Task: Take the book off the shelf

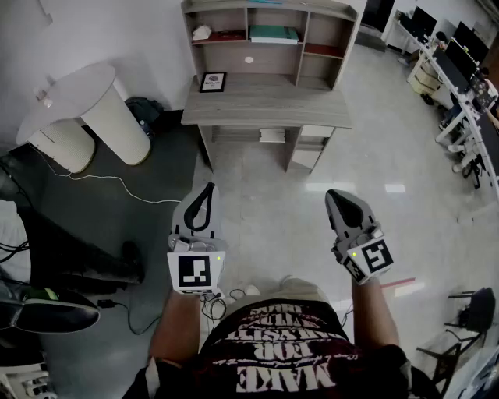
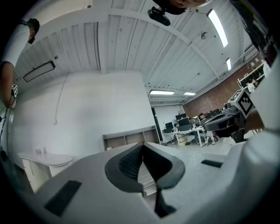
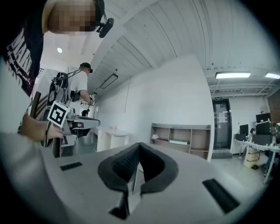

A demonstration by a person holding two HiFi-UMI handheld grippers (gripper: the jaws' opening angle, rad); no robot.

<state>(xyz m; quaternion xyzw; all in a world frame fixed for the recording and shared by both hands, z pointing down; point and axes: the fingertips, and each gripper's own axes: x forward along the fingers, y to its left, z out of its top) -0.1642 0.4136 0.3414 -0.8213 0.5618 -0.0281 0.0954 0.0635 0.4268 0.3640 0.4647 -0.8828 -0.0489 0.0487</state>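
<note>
A wooden desk (image 1: 265, 105) with a shelf unit (image 1: 269, 15) on top stands far ahead across the floor. On the middle shelf lies a flat teal-and-white book (image 1: 274, 34); the right gripper view shows this book (image 3: 178, 141) small in the distance. A red book (image 1: 227, 36) and a white object (image 1: 202, 32) lie in the left compartment. My left gripper (image 1: 209, 189) and right gripper (image 1: 334, 195) are held level over the floor, well short of the desk. Both are shut with nothing between the pads, as seen on the left gripper (image 2: 142, 145) and the right gripper (image 3: 139, 145).
A framed picture (image 1: 213, 81) stands on the desktop, and books (image 1: 272, 135) are stacked beneath it. A round white table (image 1: 78, 109) and a floor cable (image 1: 117, 183) are at the left. Office desks (image 1: 460, 70) line the right side. Another person (image 3: 81, 83) stands behind at the left.
</note>
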